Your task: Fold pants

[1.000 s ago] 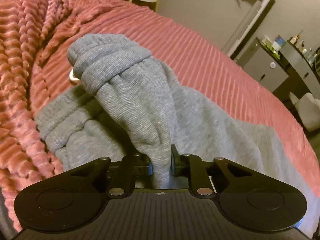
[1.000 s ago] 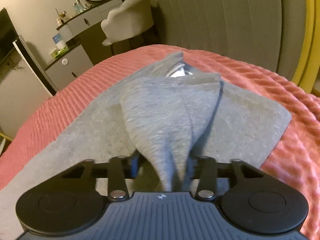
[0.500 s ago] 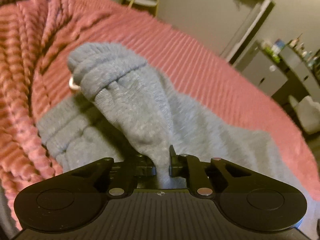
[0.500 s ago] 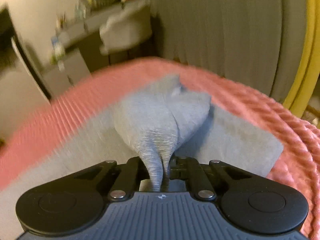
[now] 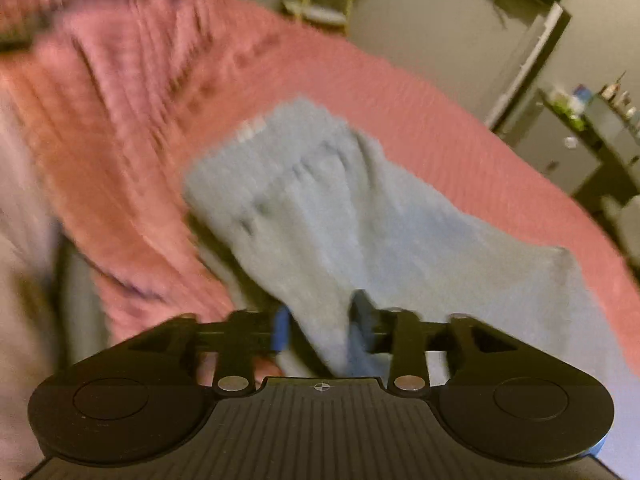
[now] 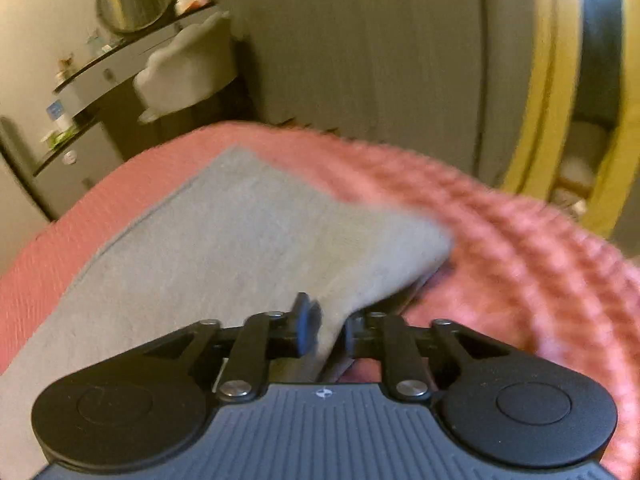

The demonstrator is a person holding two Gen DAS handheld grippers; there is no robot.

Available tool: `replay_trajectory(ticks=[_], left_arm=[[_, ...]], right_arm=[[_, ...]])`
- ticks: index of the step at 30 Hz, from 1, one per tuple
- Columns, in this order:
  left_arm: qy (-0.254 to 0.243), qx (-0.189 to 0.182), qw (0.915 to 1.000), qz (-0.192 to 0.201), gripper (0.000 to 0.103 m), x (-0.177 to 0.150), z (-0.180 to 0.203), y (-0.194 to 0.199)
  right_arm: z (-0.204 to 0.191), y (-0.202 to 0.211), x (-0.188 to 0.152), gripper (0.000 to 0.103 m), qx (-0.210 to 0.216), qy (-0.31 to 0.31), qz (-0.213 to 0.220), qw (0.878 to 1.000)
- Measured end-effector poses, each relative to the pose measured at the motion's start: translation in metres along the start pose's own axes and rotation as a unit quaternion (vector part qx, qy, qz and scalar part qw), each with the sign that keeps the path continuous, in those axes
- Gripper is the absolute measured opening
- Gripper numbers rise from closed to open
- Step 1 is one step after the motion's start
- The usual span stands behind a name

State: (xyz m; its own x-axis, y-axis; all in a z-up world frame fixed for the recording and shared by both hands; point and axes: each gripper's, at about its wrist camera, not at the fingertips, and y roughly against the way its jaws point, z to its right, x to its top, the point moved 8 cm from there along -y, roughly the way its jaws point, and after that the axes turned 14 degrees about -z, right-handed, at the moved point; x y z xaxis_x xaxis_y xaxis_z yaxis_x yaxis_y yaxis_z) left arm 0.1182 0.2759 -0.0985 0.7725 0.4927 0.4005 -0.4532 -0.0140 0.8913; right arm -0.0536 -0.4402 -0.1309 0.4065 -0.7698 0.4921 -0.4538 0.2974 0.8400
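The grey pants [image 5: 320, 216] lie on a pink ribbed bedspread [image 5: 400, 92]. In the left wrist view the gathered waistband end is draped forward, and my left gripper [image 5: 320, 322] has grey cloth between its fingers, which stand a little apart. The view is motion-blurred. In the right wrist view the pants [image 6: 240, 240] lie spread flat, and my right gripper [image 6: 326, 328] has a fold of the cloth's near edge between its fingers, also slightly apart.
A rumpled pink blanket [image 5: 100, 100] lies heaped at the left. A dresser with bottles [image 5: 588, 128] and a white chair [image 6: 188, 68] stand beyond the bed. A grey curtain [image 6: 360, 48] and a yellow curtain [image 6: 552, 92] hang behind it.
Both grippers have carried the lifted cloth over and down; the raised bunches now lie flatter on the bed. Both sets of fingers have spread from tightly pinched to slightly apart.
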Motion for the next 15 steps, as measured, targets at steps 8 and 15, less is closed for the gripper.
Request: replay_trajectory(ticks=[8, 15], left_arm=[[-0.085, 0.074, 0.9846, 0.134, 0.095, 0.0, 0.05, 0.053], [-0.152, 0.044, 0.9873, -0.017, 0.088, -0.005, 0.073, -0.038]], right_arm=[[-0.046, 0.034, 0.007, 0.038, 0.081, 0.075, 0.044, 0.993], [-0.088, -0.024, -0.034, 0.066, 0.163, 0.173, -0.068, 0.969]])
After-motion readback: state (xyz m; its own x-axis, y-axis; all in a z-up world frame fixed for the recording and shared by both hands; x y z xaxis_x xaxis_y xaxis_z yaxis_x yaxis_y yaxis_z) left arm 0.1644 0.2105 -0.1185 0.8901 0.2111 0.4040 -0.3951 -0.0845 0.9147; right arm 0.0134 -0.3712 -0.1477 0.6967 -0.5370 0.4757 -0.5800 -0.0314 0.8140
